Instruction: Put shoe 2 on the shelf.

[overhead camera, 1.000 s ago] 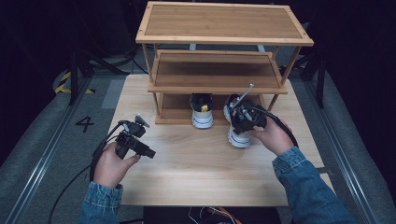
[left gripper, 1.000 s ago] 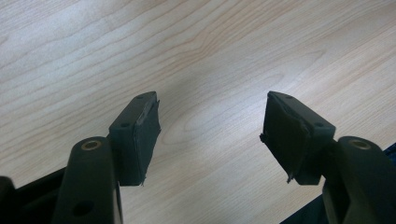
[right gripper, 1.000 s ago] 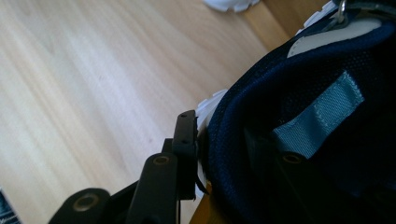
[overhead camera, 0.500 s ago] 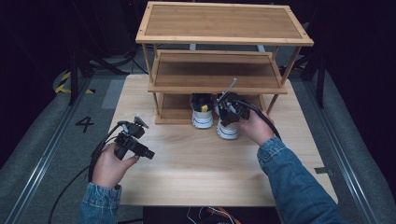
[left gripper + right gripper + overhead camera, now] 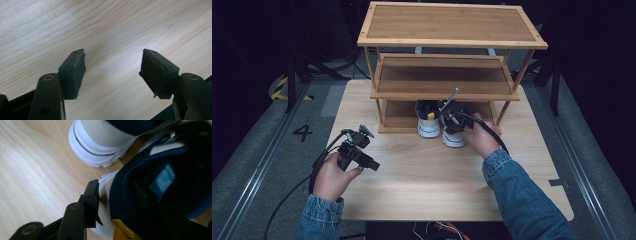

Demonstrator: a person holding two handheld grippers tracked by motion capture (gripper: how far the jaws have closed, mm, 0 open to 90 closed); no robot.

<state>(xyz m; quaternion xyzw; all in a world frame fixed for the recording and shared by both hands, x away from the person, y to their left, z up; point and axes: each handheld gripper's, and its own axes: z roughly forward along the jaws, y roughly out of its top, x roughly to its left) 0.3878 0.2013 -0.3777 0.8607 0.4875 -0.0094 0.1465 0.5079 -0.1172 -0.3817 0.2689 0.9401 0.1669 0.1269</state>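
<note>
The right gripper and its hand cover most of the right shoe, the middle shelf hides both shoes' far ends, and in the right gripper view one jaw vanishes inside that shoe's dark opening.

I count two sneakers: one on the left, a second just right of it. One wooden shelf rack with three tiers at the far side. One bench. Two claws, left and right.
</note>
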